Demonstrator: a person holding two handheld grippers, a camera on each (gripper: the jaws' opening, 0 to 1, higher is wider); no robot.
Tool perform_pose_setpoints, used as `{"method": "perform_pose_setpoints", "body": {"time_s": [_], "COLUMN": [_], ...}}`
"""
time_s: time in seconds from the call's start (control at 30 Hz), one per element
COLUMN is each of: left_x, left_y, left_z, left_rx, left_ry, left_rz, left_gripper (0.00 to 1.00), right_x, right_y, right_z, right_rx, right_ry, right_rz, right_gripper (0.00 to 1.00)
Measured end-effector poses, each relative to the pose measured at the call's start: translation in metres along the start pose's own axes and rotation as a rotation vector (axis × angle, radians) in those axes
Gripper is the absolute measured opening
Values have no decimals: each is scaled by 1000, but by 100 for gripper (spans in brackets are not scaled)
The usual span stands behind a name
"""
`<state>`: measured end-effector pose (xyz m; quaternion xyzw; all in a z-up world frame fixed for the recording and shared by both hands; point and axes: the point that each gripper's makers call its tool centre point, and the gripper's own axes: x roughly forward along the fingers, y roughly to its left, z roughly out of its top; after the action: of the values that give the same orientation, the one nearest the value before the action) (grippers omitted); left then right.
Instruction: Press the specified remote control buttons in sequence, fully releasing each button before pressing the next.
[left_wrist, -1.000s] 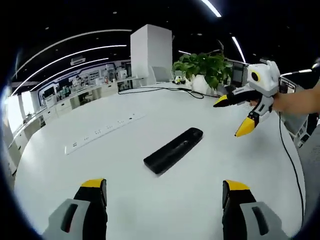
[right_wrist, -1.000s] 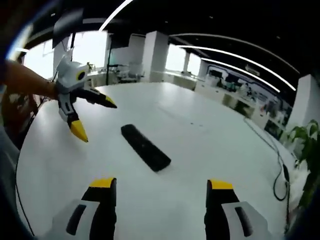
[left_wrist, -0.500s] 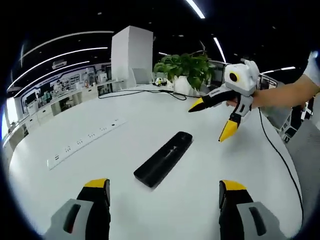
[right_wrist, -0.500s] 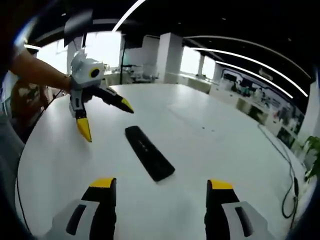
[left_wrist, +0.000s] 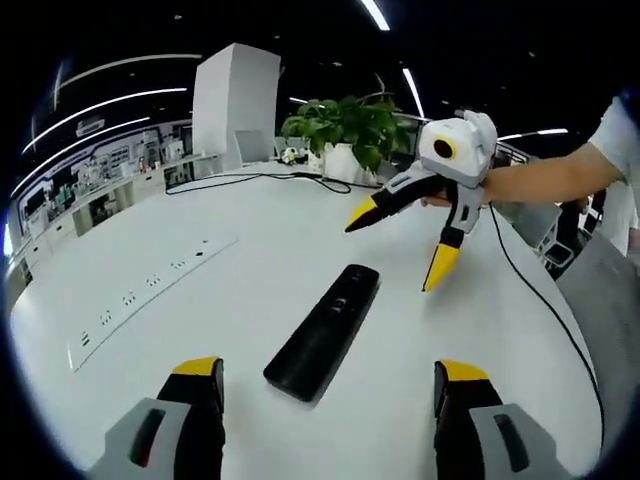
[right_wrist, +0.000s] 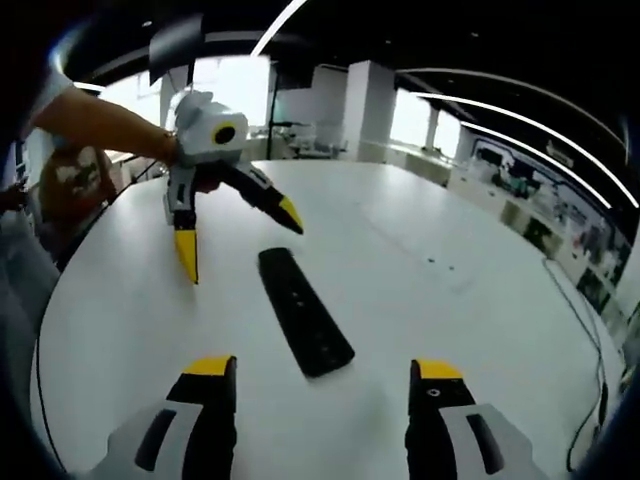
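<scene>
The remote lies flat near the middle of the table, a long, slim black slab with a matte top and small, faint buttons, and nothing touches it. Both grippers hang above the table with jaws spread wide and empty: the left gripper sits low at the remote's near end, while the right gripper hovers off its far end with yellow tips angled down, probably lining up a jaw tip for a press. The table is smooth, white and round-edged, with a pale power strip and a cable.
</scene>
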<state>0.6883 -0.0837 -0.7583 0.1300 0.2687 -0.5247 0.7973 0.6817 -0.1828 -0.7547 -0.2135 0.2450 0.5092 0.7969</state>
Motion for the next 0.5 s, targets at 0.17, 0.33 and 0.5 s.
{"method": "perform_pose_setpoints", "body": {"time_s": [0.17, 0.33, 0.5], "left_x": [3, 6, 9], "left_y": [4, 12, 19], "left_z": [-1, -2, -7], "left_rx": [-6, 20, 30], "left_ry": [27, 36, 56], "left_rz": [-27, -41, -58], "left_gripper": [82, 76, 72], "right_x": [10, 15, 19], "right_y": [-4, -3, -4], "right_z": [3, 1, -1], "right_rx": [-30, -57, -72], "right_ry": [16, 42, 61], "right_rz": [37, 77, 94], "right_gripper": [66, 65, 64]}}
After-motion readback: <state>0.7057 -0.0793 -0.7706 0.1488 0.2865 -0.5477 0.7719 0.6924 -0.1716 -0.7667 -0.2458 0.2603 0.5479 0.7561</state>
